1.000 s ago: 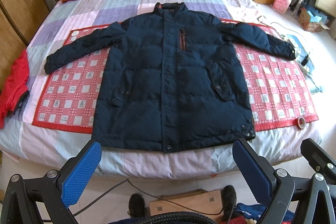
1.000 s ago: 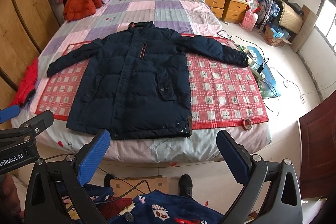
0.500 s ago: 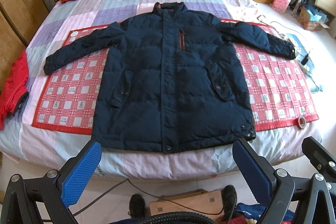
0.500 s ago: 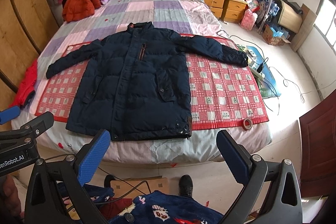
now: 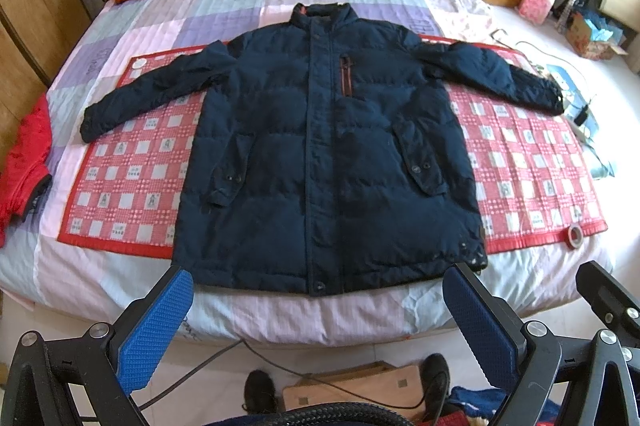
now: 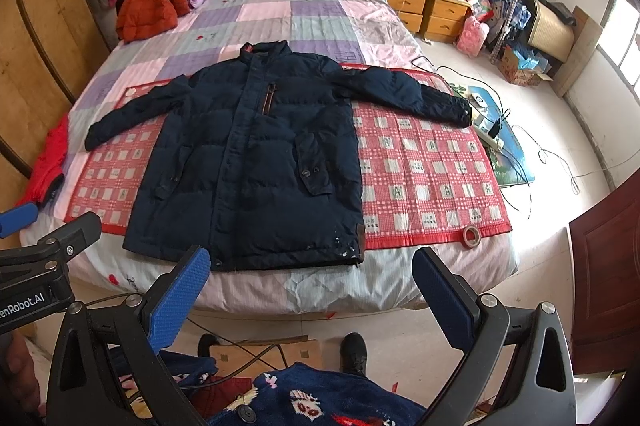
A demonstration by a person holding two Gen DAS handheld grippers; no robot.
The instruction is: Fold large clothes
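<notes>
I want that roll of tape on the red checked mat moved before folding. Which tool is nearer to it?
Right. The right tool hangs open off the bed's foot, the roll of tape just ahead, right of centre. The left tool, also open, sits further left, facing the jacket's hem.

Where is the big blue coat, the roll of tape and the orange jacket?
navy puffer coat [image 5: 328,154]: left wrist view, on its front chest panel.
roll of tape [image 6: 472,236]: right wrist view, on its ring edge.
orange jacket [image 6: 148,6]: right wrist view, on its bunched body.
</notes>
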